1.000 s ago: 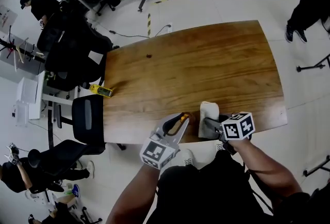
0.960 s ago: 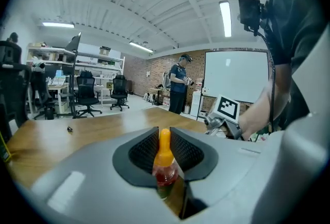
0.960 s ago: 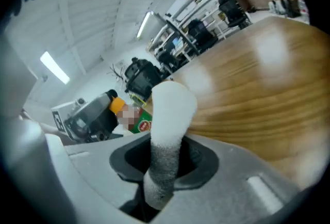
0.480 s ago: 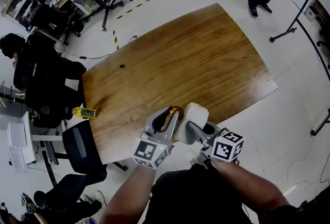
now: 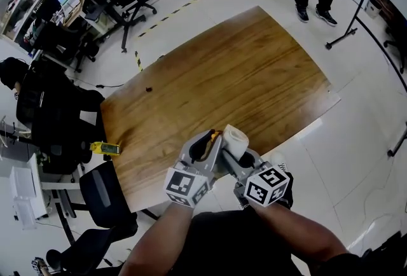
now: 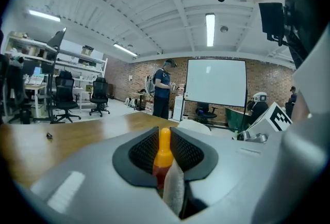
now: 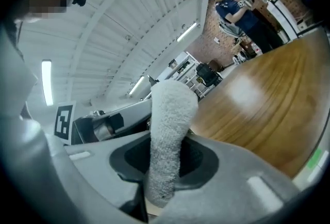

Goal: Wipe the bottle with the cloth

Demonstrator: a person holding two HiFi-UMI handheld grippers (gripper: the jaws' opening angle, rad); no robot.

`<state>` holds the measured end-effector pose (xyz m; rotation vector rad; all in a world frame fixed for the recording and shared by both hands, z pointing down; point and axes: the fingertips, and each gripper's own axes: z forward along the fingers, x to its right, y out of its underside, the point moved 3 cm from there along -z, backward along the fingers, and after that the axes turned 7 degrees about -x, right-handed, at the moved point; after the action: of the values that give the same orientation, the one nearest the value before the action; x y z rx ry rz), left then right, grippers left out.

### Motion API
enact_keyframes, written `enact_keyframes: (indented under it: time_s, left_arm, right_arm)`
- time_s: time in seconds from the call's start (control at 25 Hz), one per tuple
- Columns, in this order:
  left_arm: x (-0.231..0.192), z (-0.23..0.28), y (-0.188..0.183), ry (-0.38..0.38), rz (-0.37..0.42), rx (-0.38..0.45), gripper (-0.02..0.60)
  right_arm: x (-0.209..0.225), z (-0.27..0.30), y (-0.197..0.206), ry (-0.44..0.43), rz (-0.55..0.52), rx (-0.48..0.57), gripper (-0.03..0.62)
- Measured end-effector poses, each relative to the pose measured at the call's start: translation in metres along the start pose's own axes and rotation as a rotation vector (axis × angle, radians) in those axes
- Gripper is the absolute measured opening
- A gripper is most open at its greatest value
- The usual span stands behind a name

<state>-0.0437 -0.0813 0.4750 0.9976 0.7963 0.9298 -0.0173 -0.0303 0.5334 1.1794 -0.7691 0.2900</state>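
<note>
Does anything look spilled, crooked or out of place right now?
Nothing stands out: the left gripper holds the bottle, the right gripper holds the cloth beside it, no spill shows.

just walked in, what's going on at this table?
A person at the near edge of the wooden table has a gripper in each hand. The left gripper is shut on a small bottle with an orange tip. The right gripper is shut on a white cloth, held right alongside the bottle. The cloth looks to be against the bottle's side.
</note>
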Motion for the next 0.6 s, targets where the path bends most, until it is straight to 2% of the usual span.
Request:
enact_keyframes:
  time_s: [0.16, 0.32, 0.48, 0.6]
  left_arm:
    - [0.0, -0.001, -0.003, 0.003, 0.016, -0.001, 0.078]
    - [-0.001, -0.001, 0.001, 0.012, 0.029, -0.002, 0.078]
    - [0.0, 0.001, 0.0, 0.013, 0.021, 0.006, 0.078]
    - [0.002, 0.001, 0.005, 0.022, 0.029, -0.001, 0.078]
  right_arm:
    - [0.001, -0.001, 0.006, 0.011, -0.042, 0.002, 0.084]
    - [0.016, 0.0, 0.025, 0.051, -0.015, -0.042, 0.084]
    - [0.031, 0.008, 0.041, 0.087, 0.047, -0.126, 0.084]
    - [0.04, 0.008, 0.054, 0.117, 0.153, -0.181, 0.084]
